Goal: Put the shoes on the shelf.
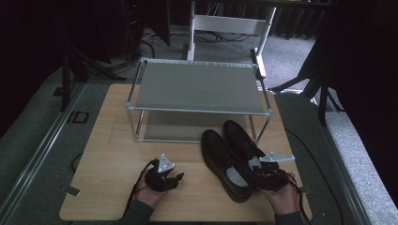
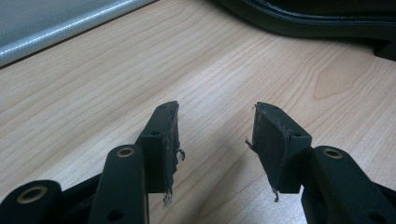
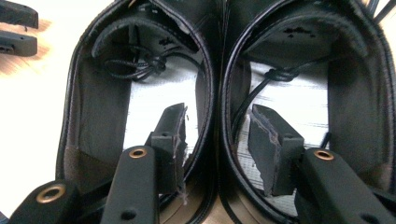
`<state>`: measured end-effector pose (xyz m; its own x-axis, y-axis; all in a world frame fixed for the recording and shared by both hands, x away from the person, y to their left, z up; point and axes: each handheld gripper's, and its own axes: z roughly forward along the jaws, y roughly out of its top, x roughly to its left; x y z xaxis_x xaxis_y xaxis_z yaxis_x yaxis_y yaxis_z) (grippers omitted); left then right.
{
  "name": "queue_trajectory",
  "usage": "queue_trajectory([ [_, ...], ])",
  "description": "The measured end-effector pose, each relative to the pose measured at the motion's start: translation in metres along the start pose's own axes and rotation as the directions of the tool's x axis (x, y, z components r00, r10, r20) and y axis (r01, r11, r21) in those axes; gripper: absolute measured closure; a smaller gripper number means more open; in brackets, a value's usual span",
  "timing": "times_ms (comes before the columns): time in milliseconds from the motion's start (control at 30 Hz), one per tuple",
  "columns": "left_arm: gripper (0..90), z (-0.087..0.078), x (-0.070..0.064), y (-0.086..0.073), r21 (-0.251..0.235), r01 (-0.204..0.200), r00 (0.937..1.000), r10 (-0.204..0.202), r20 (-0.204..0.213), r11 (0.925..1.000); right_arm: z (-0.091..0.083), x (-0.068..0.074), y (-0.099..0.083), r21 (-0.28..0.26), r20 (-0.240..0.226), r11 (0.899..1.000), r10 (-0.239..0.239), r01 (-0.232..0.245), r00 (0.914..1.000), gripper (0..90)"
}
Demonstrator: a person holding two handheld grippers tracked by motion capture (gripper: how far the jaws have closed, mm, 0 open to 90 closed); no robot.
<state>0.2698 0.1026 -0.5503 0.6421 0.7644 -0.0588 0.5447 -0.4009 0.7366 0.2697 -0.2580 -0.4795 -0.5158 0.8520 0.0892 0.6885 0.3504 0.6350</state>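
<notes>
Shoes (image 1: pixel 232 157), a dark leather pair, lie side by side on the wooden table (image 1: pixel 108 154), toes toward the metal shoe rack (image 1: pixel 197 89) and heels toward the person. The right gripper (image 1: pixel 260 176) sits at their heel ends. In the right gripper view its jaws stand spread, one finger (image 3: pixel 170 135) dipped into the opening of the left-hand shoe (image 3: pixel 140 102) and the other finger (image 3: pixel 273 140) inside the right-hand shoe (image 3: pixel 303 102), so that the two adjoining inner walls of the pair run up between the pads (whether the pads actually press on the leather cannot be told). Loose laces lie curled over the pale insoles ahead of the fingertips.

The left gripper (image 1: pixel 176 179) rests low over bare wood, just beside the pair on its left and apart from it. In the left gripper view its fingers (image 2: pixel 166 140) are spread wide with nothing between them but table grain; the dark sole edge of a shoe (image 2: pixel 317 21) crosses the top of that view, well ahead of the tips, and a pale rail of the rack (image 2: pixel 56 32) shows at the upper left.
</notes>
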Motion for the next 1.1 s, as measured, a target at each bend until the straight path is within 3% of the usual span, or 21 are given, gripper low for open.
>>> queue_trajectory([
  [300,51.3,0.000,0.000,0.000,-0.001,-0.001,1.0000,0.001,0.000,1.0000,0.004,0.001,0.002,0.050,-0.005,0.998,0.033,-0.033,0.9994,54.7],
  [400,51.3,0.000,0.000,0.000,-0.002,-0.001,1.0000,0.001,-0.001,1.0000,0.008,0.003,0.003,0.081,0.013,0.996,0.036,-0.037,0.9993,53.8],
  [533,51.4,-0.001,0.000,0.000,-0.004,0.001,1.0000,-0.001,-0.001,1.0000,0.013,0.005,0.006,0.119,0.047,0.992,0.040,-0.045,0.9981,58.4],
  [633,51.4,-0.001,0.000,0.000,-0.005,0.002,1.0000,-0.002,-0.002,1.0000,0.015,0.006,0.008,0.131,0.047,0.991,0.034,-0.040,0.9983,63.9],
  [800,51.3,-0.001,0.000,0.000,-0.006,0.002,1.0000,-0.002,-0.002,1.0000,0.015,0.004,0.008,0.126,0.021,0.991,0.049,-0.051,0.9986,75.8],
  [1100,51.4,0.001,0.000,0.000,0.001,0.000,1.0000,0.000,0.000,1.0000,0.013,0.000,0.004,0.073,0.017,0.994,0.076,-0.077,0.9970,80.1],
])
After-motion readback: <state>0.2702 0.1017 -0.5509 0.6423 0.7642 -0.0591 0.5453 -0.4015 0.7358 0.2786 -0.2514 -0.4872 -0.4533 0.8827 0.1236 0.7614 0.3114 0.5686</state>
